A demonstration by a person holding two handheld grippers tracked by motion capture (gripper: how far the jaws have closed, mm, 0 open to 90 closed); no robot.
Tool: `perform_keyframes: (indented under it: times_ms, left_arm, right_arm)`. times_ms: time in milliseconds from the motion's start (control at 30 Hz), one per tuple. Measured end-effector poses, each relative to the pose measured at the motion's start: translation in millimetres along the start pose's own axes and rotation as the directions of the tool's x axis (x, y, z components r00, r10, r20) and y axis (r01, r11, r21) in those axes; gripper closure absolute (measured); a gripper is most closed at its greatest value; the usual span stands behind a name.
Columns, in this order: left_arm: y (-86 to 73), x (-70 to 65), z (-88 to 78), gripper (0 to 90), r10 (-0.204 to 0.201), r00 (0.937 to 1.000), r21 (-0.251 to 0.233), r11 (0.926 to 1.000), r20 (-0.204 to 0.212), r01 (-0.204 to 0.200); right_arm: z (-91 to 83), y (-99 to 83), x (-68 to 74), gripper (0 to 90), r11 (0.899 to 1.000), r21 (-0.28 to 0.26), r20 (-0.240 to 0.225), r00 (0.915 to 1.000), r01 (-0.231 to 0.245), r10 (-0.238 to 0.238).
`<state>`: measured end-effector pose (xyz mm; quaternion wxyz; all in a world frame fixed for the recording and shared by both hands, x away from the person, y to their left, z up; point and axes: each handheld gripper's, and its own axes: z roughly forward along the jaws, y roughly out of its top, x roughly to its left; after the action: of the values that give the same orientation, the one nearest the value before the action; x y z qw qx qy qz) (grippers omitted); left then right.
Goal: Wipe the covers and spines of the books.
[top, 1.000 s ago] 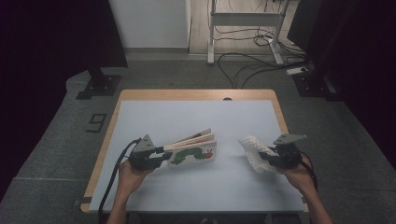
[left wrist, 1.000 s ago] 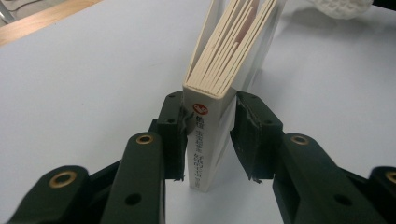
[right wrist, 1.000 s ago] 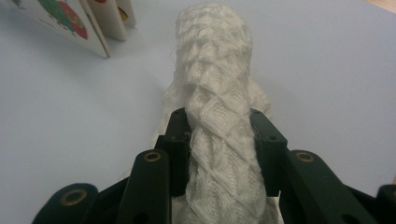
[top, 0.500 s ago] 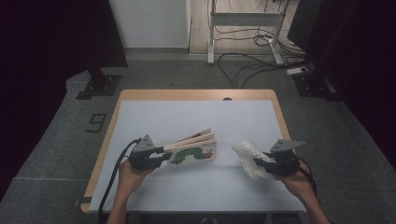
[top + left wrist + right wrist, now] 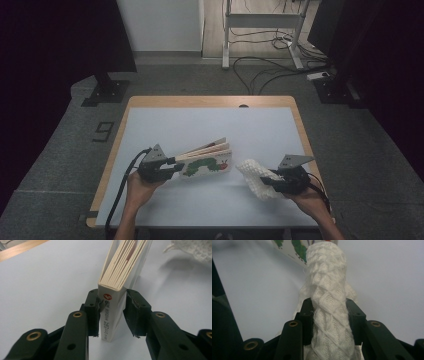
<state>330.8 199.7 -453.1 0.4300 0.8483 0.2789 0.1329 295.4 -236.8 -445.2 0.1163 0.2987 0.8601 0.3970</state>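
Overhead, we see the left gripper holding a picture book by its spine on the grey surface, pages fanned, while the right gripper holds a white knitted cloth just right of the book. Along the left gripper view, our jaws clamp the book's spine on both sides. Along the right gripper view, our jaws pinch the bunched cloth between them.
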Motion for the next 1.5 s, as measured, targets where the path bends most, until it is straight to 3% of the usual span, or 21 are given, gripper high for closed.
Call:
perform_keyframes:
  times_ms: [500, 1067, 1367, 1500]
  left_arm:
    - [0.1, 0.5, 0.4, 64.3, 0.001, 1.0000, 0.000, 1.0000, 0.004, -0.001]
    - [0.2, 0.9, 0.8, 64.1, 0.000, 1.0000, -0.001, 1.0000, 0.007, 0.000]
    - [0.1, 1.0, 0.9, 64.1, -0.001, 1.0000, -0.001, 1.0000, 0.008, 0.001]
    - [0.0, 0.8, 1.0, 64.1, 0.000, 1.0000, -0.003, 1.0000, 0.007, 0.000]
  right_arm:
    - [23.8, 24.0, 24.4, 64.3, 0.998, -0.008, -0.091, 0.9935, 0.068, -0.068]
    - [60.9, 57.8, 63.9, 64.3, 0.985, -0.013, -0.188, 0.9672, 0.172, -0.171]
    - [77.5, 70.0, 80.2, 64.3, 0.976, -0.023, -0.211, 0.9533, 0.215, -0.215]
    - [93.1, 69.4, 88.1, 64.3, 0.972, -0.020, -0.218, 0.9473, 0.236, -0.235]
